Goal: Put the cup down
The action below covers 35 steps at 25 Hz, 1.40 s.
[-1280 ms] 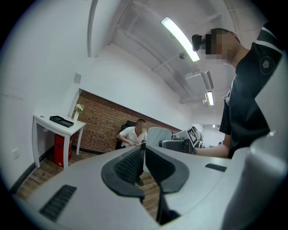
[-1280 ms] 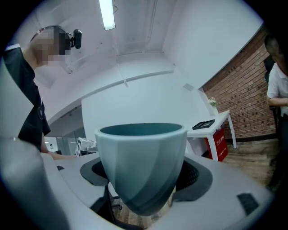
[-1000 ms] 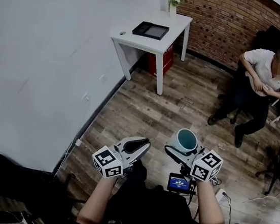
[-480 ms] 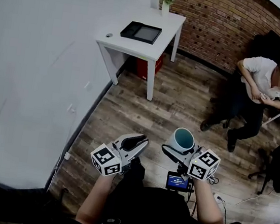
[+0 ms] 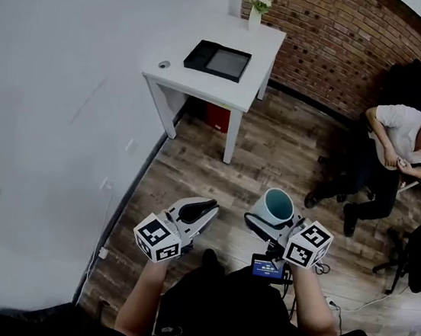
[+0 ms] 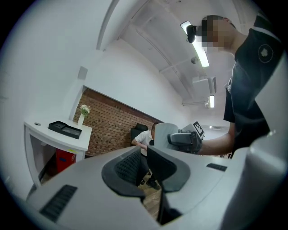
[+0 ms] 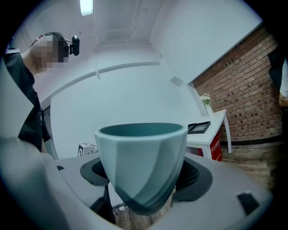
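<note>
between right gripper (image 5: 267, 223) jaws: pale teal faceted cup (image 5: 277, 206), clamped upright. left gripper (image 5: 204, 208): jaws together, empty. step, likely: carrying. next: reach white table (image 5: 209, 88) well ahead, lower, release.

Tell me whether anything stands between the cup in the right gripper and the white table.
Nothing visible does: only bare wood floor lies between the cup, held in the right gripper, and the white table. A black tray and vase occupy part of it.

My right gripper (image 5: 271, 219): matt plastic; cup (image 5: 276, 207) smooth, matt. Table (image 5: 264, 41) smooth white; behind it rough brick wall (image 5: 343, 35), below it wood-plank floor (image 5: 265, 163).
</note>
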{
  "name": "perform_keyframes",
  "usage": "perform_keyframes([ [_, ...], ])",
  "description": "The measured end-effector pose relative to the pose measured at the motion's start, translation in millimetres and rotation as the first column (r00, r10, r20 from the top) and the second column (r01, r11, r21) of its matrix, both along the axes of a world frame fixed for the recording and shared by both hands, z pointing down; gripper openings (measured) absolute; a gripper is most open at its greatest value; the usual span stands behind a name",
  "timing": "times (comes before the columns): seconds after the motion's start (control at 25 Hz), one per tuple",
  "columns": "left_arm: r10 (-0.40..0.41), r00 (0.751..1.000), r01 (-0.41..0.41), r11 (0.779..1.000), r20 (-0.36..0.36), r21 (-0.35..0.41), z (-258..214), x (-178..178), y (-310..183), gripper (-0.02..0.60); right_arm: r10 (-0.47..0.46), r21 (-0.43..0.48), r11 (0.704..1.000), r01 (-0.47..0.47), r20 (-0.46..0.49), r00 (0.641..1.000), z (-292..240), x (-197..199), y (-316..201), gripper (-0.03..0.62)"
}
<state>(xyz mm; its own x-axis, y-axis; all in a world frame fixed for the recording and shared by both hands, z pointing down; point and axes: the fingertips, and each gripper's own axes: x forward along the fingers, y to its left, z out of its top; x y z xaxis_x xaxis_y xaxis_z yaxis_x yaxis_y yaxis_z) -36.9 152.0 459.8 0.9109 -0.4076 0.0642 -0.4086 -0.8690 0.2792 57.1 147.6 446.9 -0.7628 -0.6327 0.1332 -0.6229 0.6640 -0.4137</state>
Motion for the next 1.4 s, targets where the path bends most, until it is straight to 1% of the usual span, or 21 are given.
perform_keyframes([
  [0.08, 0.002, 1.0, -0.002, 1.0, -0.007, -0.004, 1.0, -7.2, -11.8, 0.038, 0.002, -0.009, 1.0, -0.002, -0.006, 1.0, 1.4, -5.1, -14.7, 0.387],
  [0.16, -0.007, 1.0, 0.007, 1.0, -0.012, -0.006, 1.1, -14.7, -24.9, 0.008, 0.0, -0.011, 1.0, 0.0, -0.006, 1.0, 1.6, -9.5, -28.8, 0.387],
  [0.28, -0.018, 1.0, 0.018, 1.0, -0.024, -0.007, 0.9, -21.2, -40.8, 0.008, -0.009, -0.016, 1.0, 0.009, -0.005, 1.0, 3.9, -14.5, -47.5, 0.386],
  [0.36, -0.018, 1.0, 0.017, 1.0, -0.02, -0.011, 4.3, -23.5, -49.0, 0.008, -0.012, -0.024, 1.0, 0.012, -0.003, 1.0, 6.6, -18.0, -61.5, 0.386],
  [0.48, -0.022, 1.0, 0.021, 0.999, -0.009, -0.03, 12.4, -27.5, -64.3, 0.008, -0.017, -0.031, 0.999, 0.018, 0.011, 1.0, 10.3, -22.5, -86.8, 0.387],
  [0.6, -0.038, 0.999, 0.039, 0.999, 0.023, -0.035, 18.1, -31.8, -89.7, 0.008, -0.025, -0.028, 0.999, 0.026, 0.038, 0.999, 12.5, -24.7, -117.8, 0.387],
  [0.72, -0.055, 0.998, 0.056, 0.998, 0.041, -0.024, 20.3, -33.0, -124.0, 0.008, -0.032, -0.024, 0.999, 0.033, 0.056, 0.998, 17.2, -26.2, -157.0, 0.387],
  [0.88, -0.048, 0.997, 0.049, 0.998, 0.055, -0.031, 24.1, -30.1, -176.1, 0.008, -0.058, -0.025, 0.998, 0.06, 0.083, 0.995, 21.4, -31.1, -217.9, 0.386],
  [1.04, -0.042, 0.997, 0.045, 0.998, 0.06, -0.04, 23.0, -18.8, -234.9, 0.008, -0.083, -0.028, 0.996, 0.086, 0.095, 0.992, 19.5, -28.8, -281.8, 0.387],
  [1.24, 0.0, 0.997, 0.003, 0.999, 0.078, -0.037, 20.9, 0.3, -306.8, 0.008, -0.11, -0.033, 0.993, 0.114, 0.103, 0.989, 20.1, -21.9, -359.7, 0.387],
  [1.4, -0.012, 0.997, 0.015, 0.999, 0.078, -0.033, 16.5, 14.4, -355.9, 0.008, -0.123, -0.034, 0.991, 0.127, 0.11, 0.986, 17.2, -11.0, -411.6, 0.386],
])
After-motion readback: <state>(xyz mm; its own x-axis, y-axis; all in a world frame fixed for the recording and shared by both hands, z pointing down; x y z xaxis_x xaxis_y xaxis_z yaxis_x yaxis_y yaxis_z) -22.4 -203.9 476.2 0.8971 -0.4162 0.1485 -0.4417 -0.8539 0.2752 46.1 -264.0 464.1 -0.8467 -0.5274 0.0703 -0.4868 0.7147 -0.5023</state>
